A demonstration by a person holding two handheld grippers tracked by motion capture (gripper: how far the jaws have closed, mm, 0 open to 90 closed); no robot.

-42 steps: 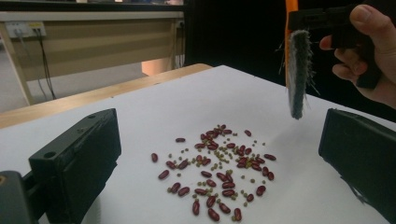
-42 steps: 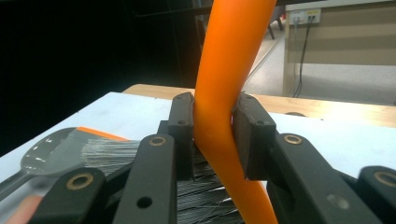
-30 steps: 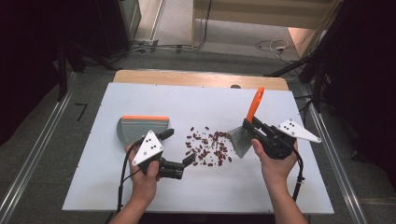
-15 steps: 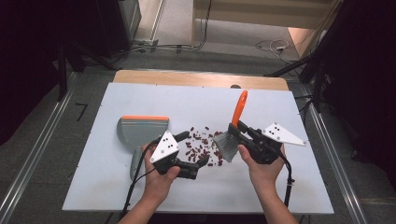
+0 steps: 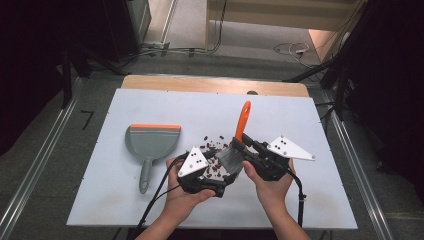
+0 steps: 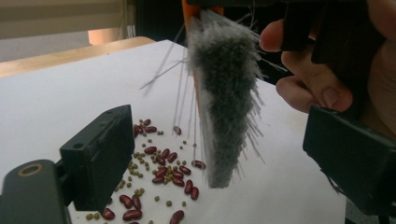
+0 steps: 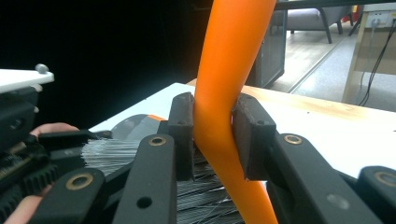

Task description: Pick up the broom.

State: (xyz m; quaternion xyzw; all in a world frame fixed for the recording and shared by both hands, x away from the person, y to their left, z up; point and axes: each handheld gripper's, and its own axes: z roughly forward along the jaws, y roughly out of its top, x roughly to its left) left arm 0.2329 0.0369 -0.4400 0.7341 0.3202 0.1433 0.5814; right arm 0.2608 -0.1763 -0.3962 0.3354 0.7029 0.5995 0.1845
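Orange brush handle (image 7: 229, 93) clamped upright between the right gripper (image 5: 250, 150) jaws, bristles (image 6: 224, 102) hanging just above the beans (image 6: 163, 172) at lower centre of the left gripper view. Left gripper (image 5: 212, 187) wide, holding nothing — jaws just been closing, bristles between them untouched. Dustpan (image 5: 150, 145) well apart at frame left, nearer the left hand.

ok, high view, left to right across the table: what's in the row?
Grey dustpan → left tongs → brush, clamped by its orange handle in the right tongs. The scattered beans overlap the tongs and brush, so I've left them unplaced.
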